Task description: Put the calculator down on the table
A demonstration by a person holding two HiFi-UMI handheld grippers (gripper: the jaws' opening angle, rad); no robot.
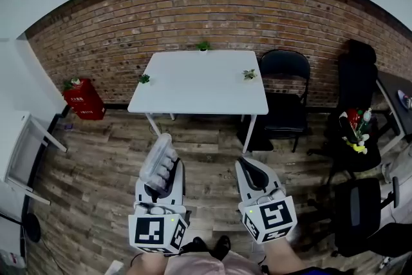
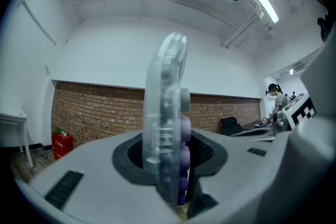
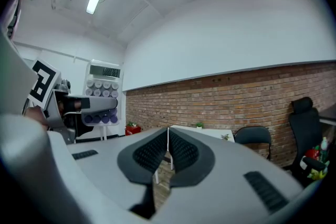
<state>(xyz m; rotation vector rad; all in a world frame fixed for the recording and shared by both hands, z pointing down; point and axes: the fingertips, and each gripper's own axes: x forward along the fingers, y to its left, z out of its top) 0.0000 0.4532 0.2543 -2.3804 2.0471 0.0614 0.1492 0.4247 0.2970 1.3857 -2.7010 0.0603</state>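
Note:
My left gripper (image 1: 162, 172) is shut on a clear-cased calculator (image 1: 159, 159) with round grey and purple keys, held on edge in the air. In the left gripper view the calculator (image 2: 167, 118) stands upright between the jaws, keys to the right. The right gripper view shows the same calculator (image 3: 103, 93) at the left, keys facing the camera, clamped in the left gripper (image 3: 79, 107). My right gripper (image 1: 252, 176) is shut with nothing in it, its pads (image 3: 168, 152) touching. The white table (image 1: 201, 82) stands ahead of both grippers by the brick wall, with three small plants on it.
A black folding chair (image 1: 284, 93) stands right of the table. More black chairs (image 1: 358, 158) and a stool with small items are at the right. A red box (image 1: 84, 100) sits by the wall at the left. A white shelf (image 1: 16, 151) is at the left edge. Wood floor lies below.

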